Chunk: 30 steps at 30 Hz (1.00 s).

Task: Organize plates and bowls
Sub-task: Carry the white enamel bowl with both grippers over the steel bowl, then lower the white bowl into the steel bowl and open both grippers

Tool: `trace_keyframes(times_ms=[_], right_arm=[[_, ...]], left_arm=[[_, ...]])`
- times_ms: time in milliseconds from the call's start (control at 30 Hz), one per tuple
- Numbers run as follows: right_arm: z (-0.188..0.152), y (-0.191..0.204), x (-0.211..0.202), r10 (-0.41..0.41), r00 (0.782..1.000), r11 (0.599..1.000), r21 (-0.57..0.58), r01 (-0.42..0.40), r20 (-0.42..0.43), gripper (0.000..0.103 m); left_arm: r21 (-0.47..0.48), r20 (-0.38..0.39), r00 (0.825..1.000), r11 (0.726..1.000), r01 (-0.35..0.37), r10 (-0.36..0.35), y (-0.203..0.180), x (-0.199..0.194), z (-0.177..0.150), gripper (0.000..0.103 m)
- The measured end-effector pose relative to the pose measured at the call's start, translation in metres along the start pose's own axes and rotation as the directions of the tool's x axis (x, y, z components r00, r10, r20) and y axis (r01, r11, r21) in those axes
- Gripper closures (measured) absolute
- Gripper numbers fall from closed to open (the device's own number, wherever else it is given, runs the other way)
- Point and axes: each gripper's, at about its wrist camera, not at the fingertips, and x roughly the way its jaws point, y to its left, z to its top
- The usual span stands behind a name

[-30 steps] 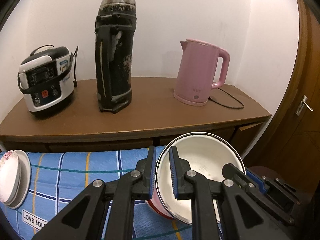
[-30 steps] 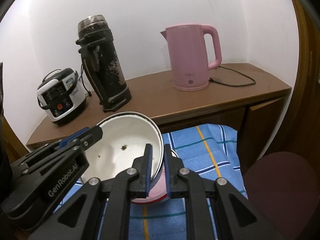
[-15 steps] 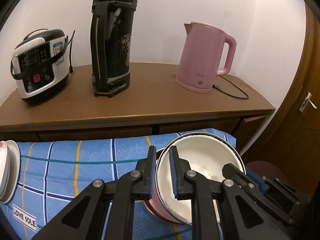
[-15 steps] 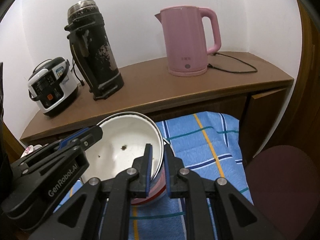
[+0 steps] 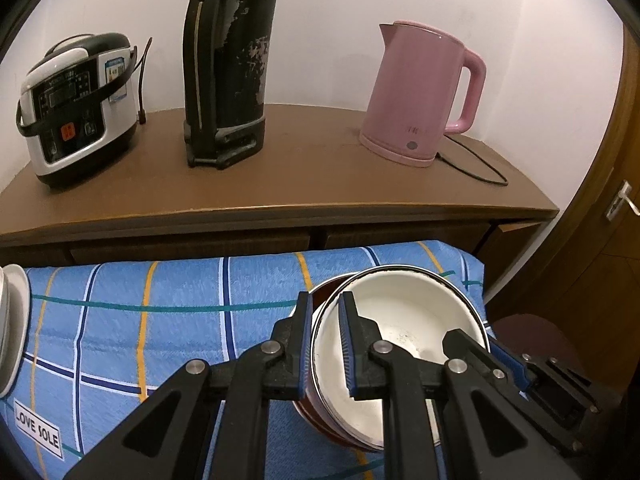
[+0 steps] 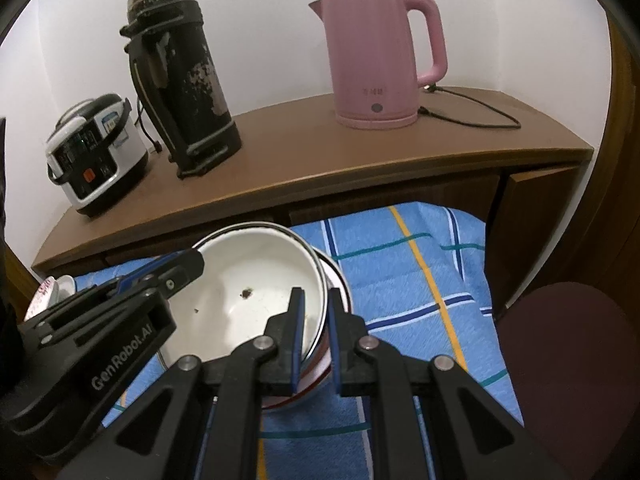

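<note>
while over the blue cloth [image 5: 160, 320], both tools [image 5: 325, 344] [image 6: 316, 340] pinching the white bowl's [image 5: 404, 320] opposite rims

White enamel bowl [image 5: 408, 316], tilted, over blue cloth [image 5: 160, 312]

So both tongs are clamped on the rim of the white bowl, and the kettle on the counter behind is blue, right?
Not quite: the kettle is pink, as the left wrist view shows. The rest holds: left tongs and right tongs both clamp the white bowl's rim.
</note>
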Motion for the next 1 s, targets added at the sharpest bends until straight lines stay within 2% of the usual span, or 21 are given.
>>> trace_keyframes(times_ms=[367,767,800,867,900,933,1000], right_arm=[[-0.004,0.002,0.009,-0.015,1.000,1.000,-0.018,0.015,-0.004,0.092],[-0.006,0.010,0.011,-0.030,0.999,0.997,-0.067,0.033,0.043,0.089],[-0.007,0.010,0.012,-0.029,0.998,0.997,-0.068,0.032,0.049,0.088],[-0.008,0.009,0.012,-0.025,0.998,0.997,-0.067,0.029,0.062,0.087],[-0.008,0.009,0.013,-0.023,0.998,0.997,-0.067,0.027,0.066,0.086],[-0.008,0.009,0.013,-0.016,0.997,0.998,-0.066,0.021,0.073,0.085],[-0.009,0.009,0.013,-0.005,0.996,0.998,-0.067,0.011,0.084,0.083]], left_arm=[[-0.007,-0.019,1.000,1.000,-0.011,0.011,0.001,0.009,-0.001,0.088],[0.015,-0.027,0.999,0.999,-0.039,0.039,0.003,0.016,-0.004,0.086],[0.018,-0.028,0.999,0.999,-0.044,0.044,0.003,0.016,-0.004,0.081],[0.016,-0.029,0.997,0.998,-0.067,0.067,0.005,0.015,-0.003,0.064],[0.002,-0.025,0.997,0.997,-0.074,0.074,0.009,0.013,-0.002,0.051],[-0.009,-0.019,0.997,0.997,-0.077,0.076,0.012,0.012,-0.002,0.044],[-0.026,-0.002,0.997,0.996,-0.082,0.082,0.015,0.007,0.000,0.043]])
